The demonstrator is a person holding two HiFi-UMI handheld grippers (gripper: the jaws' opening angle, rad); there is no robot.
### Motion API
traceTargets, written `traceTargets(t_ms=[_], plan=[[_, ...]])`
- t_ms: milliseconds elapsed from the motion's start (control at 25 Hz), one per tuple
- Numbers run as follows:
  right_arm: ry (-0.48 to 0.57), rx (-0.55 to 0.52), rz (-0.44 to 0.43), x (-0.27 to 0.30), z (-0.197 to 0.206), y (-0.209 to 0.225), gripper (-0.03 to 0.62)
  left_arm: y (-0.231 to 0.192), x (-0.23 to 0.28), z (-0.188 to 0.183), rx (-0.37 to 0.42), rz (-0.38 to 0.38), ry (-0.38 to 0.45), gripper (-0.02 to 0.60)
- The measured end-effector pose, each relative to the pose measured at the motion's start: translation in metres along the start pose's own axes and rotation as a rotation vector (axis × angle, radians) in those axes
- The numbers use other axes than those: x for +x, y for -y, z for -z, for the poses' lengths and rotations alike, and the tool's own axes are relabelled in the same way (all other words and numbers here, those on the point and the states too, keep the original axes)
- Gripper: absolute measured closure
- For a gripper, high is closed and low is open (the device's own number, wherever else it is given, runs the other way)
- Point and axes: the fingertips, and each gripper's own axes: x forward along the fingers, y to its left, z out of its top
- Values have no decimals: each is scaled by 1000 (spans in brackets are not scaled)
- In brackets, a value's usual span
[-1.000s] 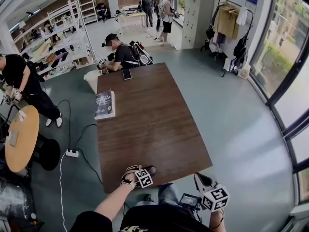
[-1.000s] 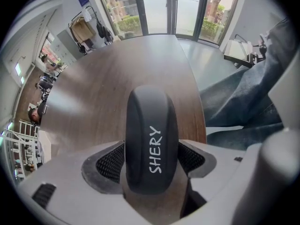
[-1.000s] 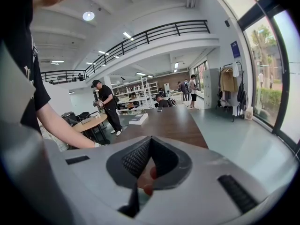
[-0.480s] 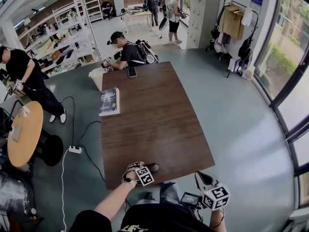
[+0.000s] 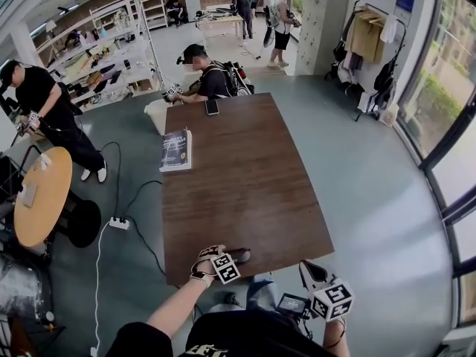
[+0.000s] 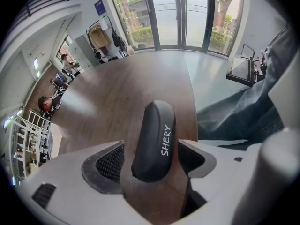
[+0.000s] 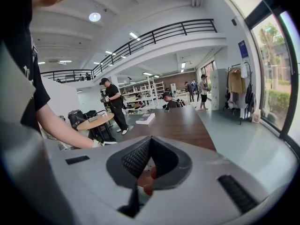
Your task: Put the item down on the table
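Honestly, head view: the black SHERY case (image 5: 238,256) lies at the near edge of the table (image 5: 245,169), so the left gripper (image 5: 227,262), arm reached forward, could drag it off when backing out. Left gripper view: pads (image 6: 111,163) spread either side, not squeezing. Right gripper view: right gripper (image 7: 149,165) pressed together, empty, off the table's near-right corner.

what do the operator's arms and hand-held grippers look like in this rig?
The left hand-held gripper and right hand-held gripper have pale grey bodies with black mesh pads. Each carries a white cube with black square markers. The right one bears a small screen. The person wears a black short-sleeved top and a light glove on the left hand.
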Motion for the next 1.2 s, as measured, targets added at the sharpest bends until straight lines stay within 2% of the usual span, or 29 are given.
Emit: traceTargets(t_ms=[120, 240, 520, 680, 1000, 1080, 1200], plan=[[3, -4, -7, -2, -1, -5, 609, 0, -12, -6, -13, -29, 38, 238], [0, -12, -16, -1, 0, -9, 609, -8, -38, -19, -60, -77, 126, 238], [0, -43, -62, 11, -5, -29, 609, -32, -114, -44, -322, -118, 378, 241], [0, -63, -90, 19, -11, -41, 609, -41, -147, -46, -447, -108, 507, 330], [0, -82, -95, 27, -12, -54, 609, -52, -199, -37, -593, -153, 708, 533], [10, -83, -98, 26, -13, -58, 609, -53, -212, -36, -618, -159, 749, 571], [18, -80, -102, 26, -12, -65, 609, -50, -229, -33, -643, -145, 797, 575]])
